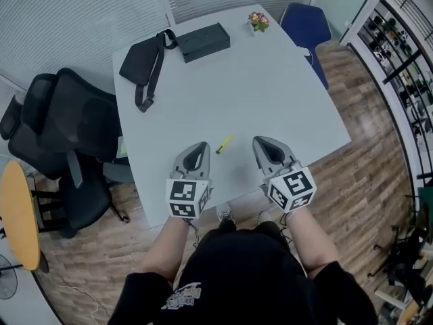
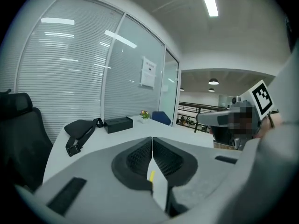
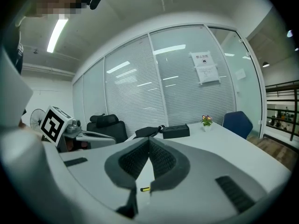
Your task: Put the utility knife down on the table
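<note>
The yellow utility knife [image 1: 224, 143] lies flat on the white table [image 1: 270, 93], near its front edge, with nothing touching it. My left gripper [image 1: 199, 145] hangs just left of the knife, and my right gripper [image 1: 260, 141] just right of it. Both are above the table's front edge and apart from the knife. In the left gripper view the left gripper [image 2: 152, 139] is shut with its pads meeting and nothing between them; a sliver of the knife [image 2: 151, 175] shows below the jaws. The right gripper [image 3: 149, 141] is likewise shut and empty, with the knife's end [image 3: 145, 189] visible beneath it.
A black sling bag [image 1: 142, 63], a black box [image 1: 205, 42] and a small flower pot [image 1: 257, 22] sit at the table's far end. Black office chairs [image 1: 67, 120] stand to the left, a blue chair [image 1: 306, 26] at the far right, and a yellow round table [image 1: 17, 215] at the left edge.
</note>
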`<action>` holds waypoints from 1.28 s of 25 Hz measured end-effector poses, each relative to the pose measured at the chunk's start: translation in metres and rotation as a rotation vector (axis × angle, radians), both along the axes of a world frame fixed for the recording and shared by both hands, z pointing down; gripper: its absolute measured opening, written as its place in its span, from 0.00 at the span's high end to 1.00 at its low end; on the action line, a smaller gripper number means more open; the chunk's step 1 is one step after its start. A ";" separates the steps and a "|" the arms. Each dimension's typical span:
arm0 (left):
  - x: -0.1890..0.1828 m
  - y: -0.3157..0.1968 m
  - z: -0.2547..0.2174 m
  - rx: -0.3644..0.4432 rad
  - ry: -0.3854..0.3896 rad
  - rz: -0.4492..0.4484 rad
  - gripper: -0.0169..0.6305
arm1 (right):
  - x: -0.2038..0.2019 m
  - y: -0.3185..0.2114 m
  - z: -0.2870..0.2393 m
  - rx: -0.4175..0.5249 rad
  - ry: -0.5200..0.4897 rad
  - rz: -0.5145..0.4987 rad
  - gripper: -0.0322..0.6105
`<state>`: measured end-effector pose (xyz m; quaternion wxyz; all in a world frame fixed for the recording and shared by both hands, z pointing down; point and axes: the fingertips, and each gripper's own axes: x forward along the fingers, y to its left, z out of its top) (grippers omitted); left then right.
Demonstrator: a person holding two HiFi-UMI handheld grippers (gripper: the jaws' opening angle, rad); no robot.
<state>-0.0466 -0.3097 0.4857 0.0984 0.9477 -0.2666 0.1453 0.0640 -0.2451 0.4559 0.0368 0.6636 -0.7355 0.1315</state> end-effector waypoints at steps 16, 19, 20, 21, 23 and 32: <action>0.002 0.135 -0.080 0.128 0.086 -0.197 0.97 | 0.018 0.095 -0.062 0.126 0.004 -0.257 0.95; 0.004 0.169 -0.083 0.140 0.086 -0.235 0.97 | 0.019 0.119 -0.064 0.135 0.000 -0.310 0.95; 0.005 0.181 -0.083 0.144 0.082 -0.243 0.97 | 0.018 0.126 -0.063 0.135 -0.003 -0.327 0.95; 0.005 0.191 -0.082 0.147 0.077 -0.251 0.97 | 0.017 0.133 -0.061 0.133 -0.007 -0.343 0.95; 0.001 0.209 -0.081 0.148 0.067 -0.268 0.97 | 0.011 0.143 -0.056 0.123 -0.016 -0.372 0.95; -0.045 0.240 -0.082 0.150 0.053 -0.326 0.97 | -0.041 0.160 -0.051 0.111 -0.032 -0.459 0.95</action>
